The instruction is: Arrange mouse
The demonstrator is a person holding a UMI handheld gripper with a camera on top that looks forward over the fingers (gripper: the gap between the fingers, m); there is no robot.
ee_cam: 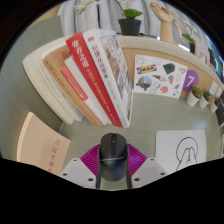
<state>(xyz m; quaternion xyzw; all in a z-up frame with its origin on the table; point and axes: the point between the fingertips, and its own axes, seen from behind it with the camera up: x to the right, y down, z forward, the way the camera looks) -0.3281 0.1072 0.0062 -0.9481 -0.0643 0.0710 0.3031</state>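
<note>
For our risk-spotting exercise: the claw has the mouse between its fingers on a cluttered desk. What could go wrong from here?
1. The claw grips the rounded black computer mouse by its sides; it might slip out.
2. The red-and-white books lie just ahead; moving forward may bump them.
3. The white sheet with a line drawing beside it could get dragged.

We see our gripper (pixel 113 172) from its own camera, pointing forward over the table. Its two light grey fingers (pixel 76 168) come up from the bottom of the view, one at each side, and each one carries a magenta pad (pixel 92 158) on the inner face. The jaws are closed on the mouse (pixel 113 152): both pads press against its sides, with no gap that we can see. The holding hand is not visible.
</note>
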